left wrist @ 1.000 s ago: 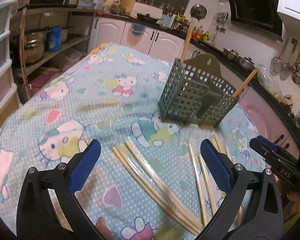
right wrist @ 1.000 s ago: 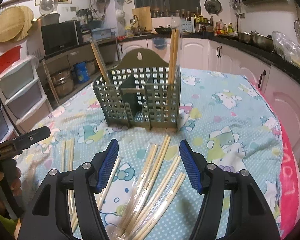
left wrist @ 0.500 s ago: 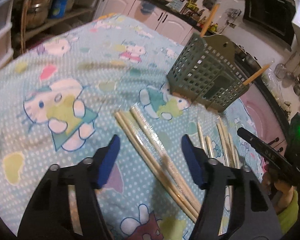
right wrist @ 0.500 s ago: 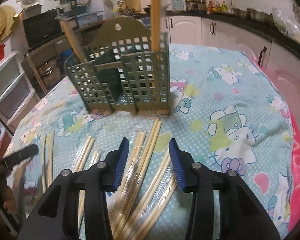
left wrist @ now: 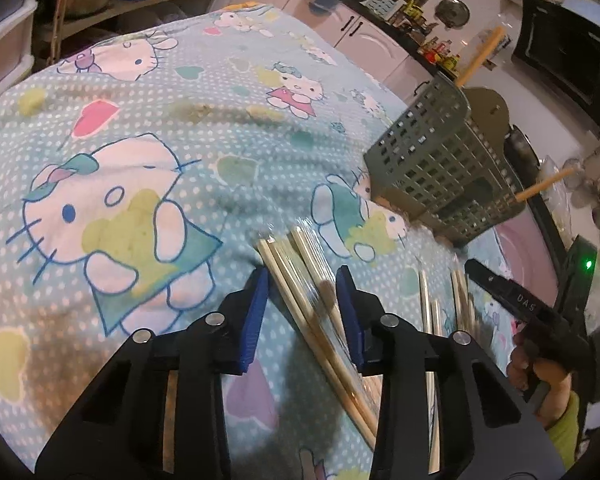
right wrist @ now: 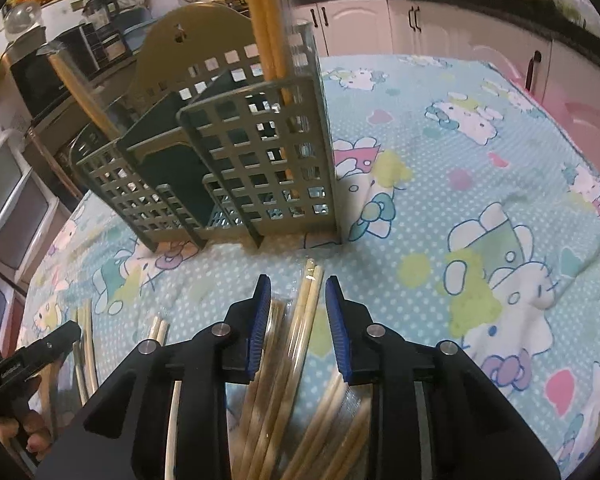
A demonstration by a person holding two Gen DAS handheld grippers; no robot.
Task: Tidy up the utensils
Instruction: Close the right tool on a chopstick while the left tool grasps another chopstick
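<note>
The left tongs point(left wrist: 302, 280) are closing, with their blue pads standing on either side of a wrapped pair of pale chopsticks point(left wrist: 288, 264) that is lying on the worktop point(left wrist: 180, 80); the pads are not pressing on it, as a gap is showing on both sides. The right tongs point(right wrist: 294, 292) are closing too, around another wrapped pair of chopsticks point(right wrist: 310, 284), and here also the pads are standing apart from the wood. More wrapped chopsticks point(right wrist: 284, 380) are lying loose under and beside both tongs. In the left wrist view the other tool is showing white letters that are reading "UAS" point(left wrist: 525, 304), though they are small and I am not fully sure. The cloth point(right wrist: 480, 200) covering the worktop is carrying cartoon cat figures and hearts, with no readable words. Farther on, the grey-green lattice utensil holder point(right wrist: 260, 152) is standing upright on the cloth, and orange-brown chopsticks point(right wrist: 266, 8) are sticking out of its compartments.
</note>
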